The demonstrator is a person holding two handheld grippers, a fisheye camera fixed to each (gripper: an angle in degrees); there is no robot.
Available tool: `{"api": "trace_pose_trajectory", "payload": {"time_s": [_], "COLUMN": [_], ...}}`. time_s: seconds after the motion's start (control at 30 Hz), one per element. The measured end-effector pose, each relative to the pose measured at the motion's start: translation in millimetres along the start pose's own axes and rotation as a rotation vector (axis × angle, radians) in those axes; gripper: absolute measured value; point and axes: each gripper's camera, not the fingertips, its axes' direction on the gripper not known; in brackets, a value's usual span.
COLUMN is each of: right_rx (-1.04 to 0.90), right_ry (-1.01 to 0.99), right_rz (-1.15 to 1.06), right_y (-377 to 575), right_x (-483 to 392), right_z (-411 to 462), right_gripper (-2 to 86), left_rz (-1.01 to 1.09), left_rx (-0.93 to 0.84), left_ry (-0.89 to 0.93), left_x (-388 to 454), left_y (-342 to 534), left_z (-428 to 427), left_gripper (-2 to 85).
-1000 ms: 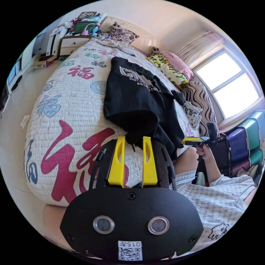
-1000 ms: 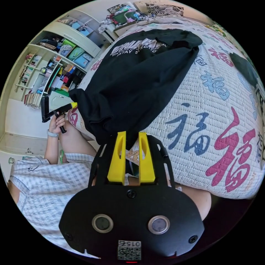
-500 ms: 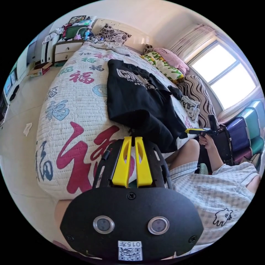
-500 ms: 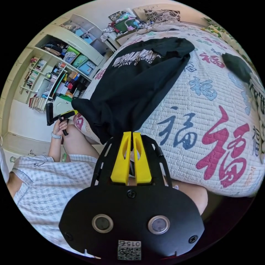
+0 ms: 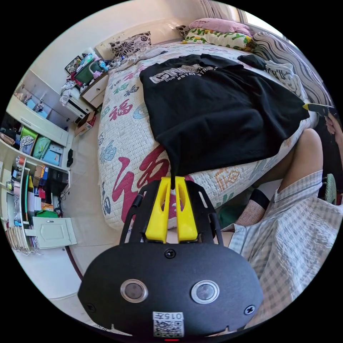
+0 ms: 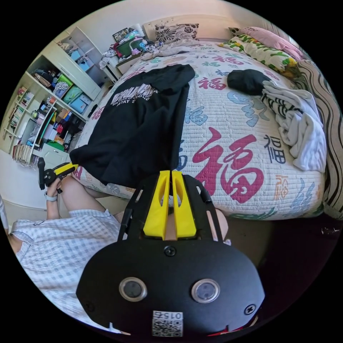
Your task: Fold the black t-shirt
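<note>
The black t-shirt (image 5: 214, 110) with white lettering lies print side up on the quilted bed cover, its hem stretched out near the bed's front edge. My left gripper (image 5: 173, 181) is shut on one hem corner. In the right gripper view the black t-shirt (image 6: 139, 125) runs away from me, and my right gripper (image 6: 171, 175) is shut on the other hem corner. The right gripper (image 5: 313, 107) also holds that corner in the left gripper view, and the left gripper (image 6: 64, 167) shows at the shirt's far corner in the right gripper view.
The bed cover (image 6: 228, 160) carries large red and blue characters. A black bundle (image 6: 248, 81) and a white garment (image 6: 296, 128) lie on it, pillows (image 5: 218, 35) at the head. Shelves (image 6: 50, 107) line the wall. A person's knee (image 5: 307, 153) and checked clothing (image 5: 296, 243) are close.
Both grippers closed on the hem corners, then pulled apart, so the bunched hem now lies spread flat and taut. Both cameras swung round.
</note>
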Motion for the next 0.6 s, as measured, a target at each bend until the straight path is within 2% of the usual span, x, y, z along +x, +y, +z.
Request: {"api": "trace_pose_trajectory", "payload": {"time_s": [0.33,0.43,0.5,0.6], "right_rx": [-0.014,0.005,0.038,0.087], "right_ry": [0.046,0.011,-0.069,-0.132], "right_rz": [0.071,0.079,0.088,0.088], "right_y": [29,43,56,62], "right_x": [33,38,43,48], "right_z": [-33,-50,-69,-87], "right_gripper": [-0.9,-0.9,-0.9,-0.9], "left_rz": [-0.019,-0.093,-0.203,-0.311], "left_rx": [0.005,0.052,0.146,0.267], "left_ry": [0.054,0.188,0.339,0.403], "left_x": [-18,-44,-75,-112], "left_y": [40,67,95,115], "left_z": [-20,-31,-50,-73], "left_gripper": [0.7,0.8,0.7,0.6]}}
